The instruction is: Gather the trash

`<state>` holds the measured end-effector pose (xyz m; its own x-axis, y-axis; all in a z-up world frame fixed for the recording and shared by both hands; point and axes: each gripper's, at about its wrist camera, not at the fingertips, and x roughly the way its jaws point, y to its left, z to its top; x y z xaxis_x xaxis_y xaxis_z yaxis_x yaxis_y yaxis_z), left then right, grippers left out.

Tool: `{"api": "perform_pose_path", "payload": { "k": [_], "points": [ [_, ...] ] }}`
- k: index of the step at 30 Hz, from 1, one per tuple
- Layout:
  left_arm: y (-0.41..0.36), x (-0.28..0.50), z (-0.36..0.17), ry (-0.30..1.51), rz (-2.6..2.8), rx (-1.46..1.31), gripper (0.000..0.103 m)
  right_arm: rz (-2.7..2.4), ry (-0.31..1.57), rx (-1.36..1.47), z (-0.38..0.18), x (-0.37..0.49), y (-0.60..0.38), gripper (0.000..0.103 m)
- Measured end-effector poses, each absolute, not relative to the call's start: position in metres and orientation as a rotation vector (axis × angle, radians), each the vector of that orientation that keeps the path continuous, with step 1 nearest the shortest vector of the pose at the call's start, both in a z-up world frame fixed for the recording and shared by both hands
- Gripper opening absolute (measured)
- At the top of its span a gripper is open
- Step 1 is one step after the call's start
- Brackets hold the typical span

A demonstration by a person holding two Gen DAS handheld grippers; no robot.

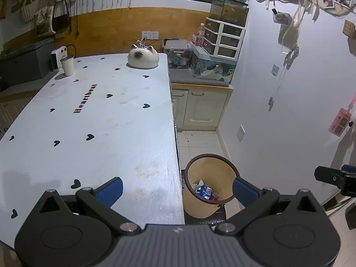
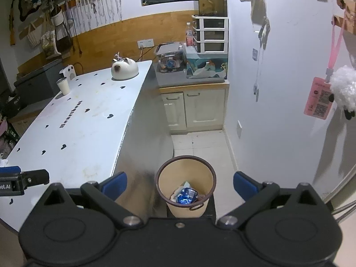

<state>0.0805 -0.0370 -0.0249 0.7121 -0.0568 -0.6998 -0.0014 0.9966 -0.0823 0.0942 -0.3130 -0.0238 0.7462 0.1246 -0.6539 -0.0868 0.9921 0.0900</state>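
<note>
Nearest the lens in each wrist view stands the black linkage of the tongs with blue pads. The left tongs [image 1: 178,191] are spread wide and hold nothing; one pad lies over the desk [image 1: 93,120], the other over the rim of the trash bin [image 1: 211,187]. The right tongs [image 2: 180,185] likewise stand at their widest, empty, framing the bin [image 2: 185,184] between the pads from above. The bin, a tan pail with a dark rim, stands on the tiled floor [image 2: 200,140] just beside the near corner of the desk. Inside it lies the collected trash [image 2: 185,195]: a crumpled blue-and-white wrapper on pale paper scraps. The desk carries a white cover printed with black hearts and the word "Heartbeat". At its far end rest a cat-shaped white ceramic pot [image 1: 142,57] and a white cup [image 1: 67,65], well apart. Beyond the desk, a cream cabinet [image 2: 195,109] bears storage boxes, a drawer unit [image 2: 211,34] and a fish tank [image 2: 210,2].
</note>
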Motion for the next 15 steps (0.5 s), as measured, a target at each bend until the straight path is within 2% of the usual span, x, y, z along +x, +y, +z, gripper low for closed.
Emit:
{"api": "perform_pose_path", "payload": {
  "k": [15],
  "points": [
    [-0.047, 0.059, -0.023, 0.775, -0.017, -0.069, 0.103, 0.113, 0.703, 0.021, -0.023, 0.073, -0.319, 0.103]
  ]
}}
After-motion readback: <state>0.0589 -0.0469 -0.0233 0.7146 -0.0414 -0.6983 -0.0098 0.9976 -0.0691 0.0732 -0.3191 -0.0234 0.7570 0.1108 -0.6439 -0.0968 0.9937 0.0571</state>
